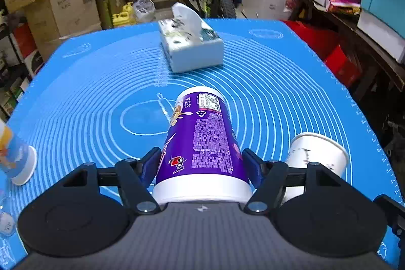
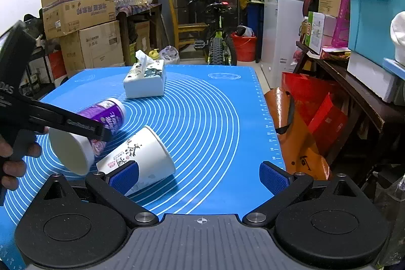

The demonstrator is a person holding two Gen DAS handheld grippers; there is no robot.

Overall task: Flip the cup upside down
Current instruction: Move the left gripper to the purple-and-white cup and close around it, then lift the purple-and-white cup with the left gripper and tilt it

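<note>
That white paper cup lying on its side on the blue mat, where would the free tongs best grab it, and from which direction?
Probably across the middle of the white paper cup's side wall, coming down from above. It lies tipped over on the blue mat, its wider rim pointing away, so the round wall faces up and gives two opposite sides to pinch. The right tongs are open beside it; the left tongs hold the purple cup.
</note>
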